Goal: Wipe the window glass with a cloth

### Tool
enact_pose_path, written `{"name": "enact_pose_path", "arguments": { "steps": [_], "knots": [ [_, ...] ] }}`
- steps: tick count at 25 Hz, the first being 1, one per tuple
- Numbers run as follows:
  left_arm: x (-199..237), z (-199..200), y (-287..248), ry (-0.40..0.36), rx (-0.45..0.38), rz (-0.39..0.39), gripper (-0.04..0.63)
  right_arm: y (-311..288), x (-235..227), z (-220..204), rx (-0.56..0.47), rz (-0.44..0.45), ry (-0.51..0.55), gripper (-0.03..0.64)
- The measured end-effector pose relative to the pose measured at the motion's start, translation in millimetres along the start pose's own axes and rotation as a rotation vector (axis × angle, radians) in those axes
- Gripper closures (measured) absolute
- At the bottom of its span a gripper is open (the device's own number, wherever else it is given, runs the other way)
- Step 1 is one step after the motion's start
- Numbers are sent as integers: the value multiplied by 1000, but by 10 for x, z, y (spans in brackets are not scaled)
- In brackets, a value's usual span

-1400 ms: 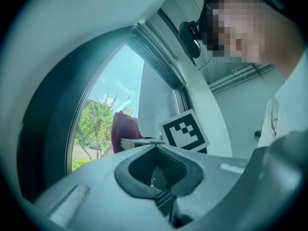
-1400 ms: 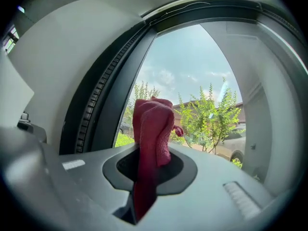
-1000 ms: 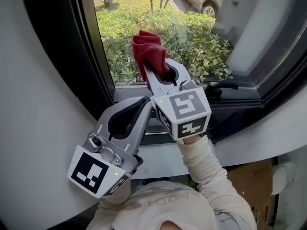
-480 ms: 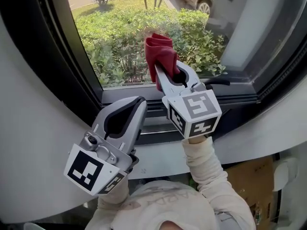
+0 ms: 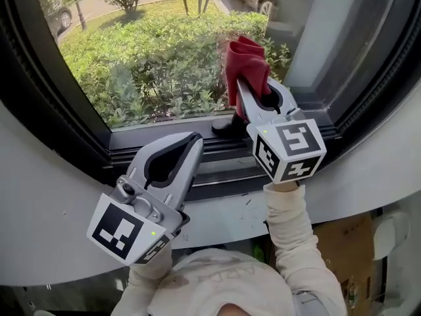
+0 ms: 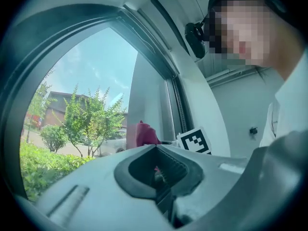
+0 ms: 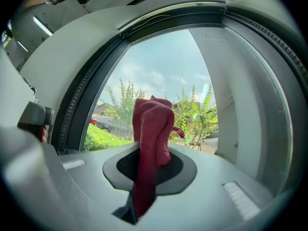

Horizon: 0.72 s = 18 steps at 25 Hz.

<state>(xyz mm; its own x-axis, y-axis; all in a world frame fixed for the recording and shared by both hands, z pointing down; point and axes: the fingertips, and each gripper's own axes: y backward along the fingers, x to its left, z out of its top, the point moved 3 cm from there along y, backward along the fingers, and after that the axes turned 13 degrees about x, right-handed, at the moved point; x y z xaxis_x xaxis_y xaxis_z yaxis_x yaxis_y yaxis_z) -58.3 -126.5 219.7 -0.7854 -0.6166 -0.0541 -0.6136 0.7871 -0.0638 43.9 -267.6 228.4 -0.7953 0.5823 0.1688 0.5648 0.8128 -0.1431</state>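
right gripper (image 5: 248, 87) clamped tight on the crumpled dark-red fabric cloth (image 5: 247, 61); cloth sits up by the lower right corner of the clear window glass (image 5: 145, 51) | left gripper (image 5: 195, 139) jaws pressed together, nothing in them; down over the black bottom window frame (image 5: 141, 143)

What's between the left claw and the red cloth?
Head view: only the dark window frame and a black handle lie between left gripper and red cloth.

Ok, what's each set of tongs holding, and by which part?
The right tongs pinch the crumpled red cloth at its lower end; the left tongs are shut empty.
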Motion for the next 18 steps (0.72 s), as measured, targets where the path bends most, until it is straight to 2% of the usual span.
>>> {"name": "enact_pose_path", "arguments": {
  "steps": [11,18],
  "knots": [
    [-367,19,-546,-28,57,-13,593,411,-1036,-275,-22,-63,-10,546],
    [-458,4,-666,-39,64,-8,594,596,-1601,-479,-6,-144,-43,541]
  ]
}}
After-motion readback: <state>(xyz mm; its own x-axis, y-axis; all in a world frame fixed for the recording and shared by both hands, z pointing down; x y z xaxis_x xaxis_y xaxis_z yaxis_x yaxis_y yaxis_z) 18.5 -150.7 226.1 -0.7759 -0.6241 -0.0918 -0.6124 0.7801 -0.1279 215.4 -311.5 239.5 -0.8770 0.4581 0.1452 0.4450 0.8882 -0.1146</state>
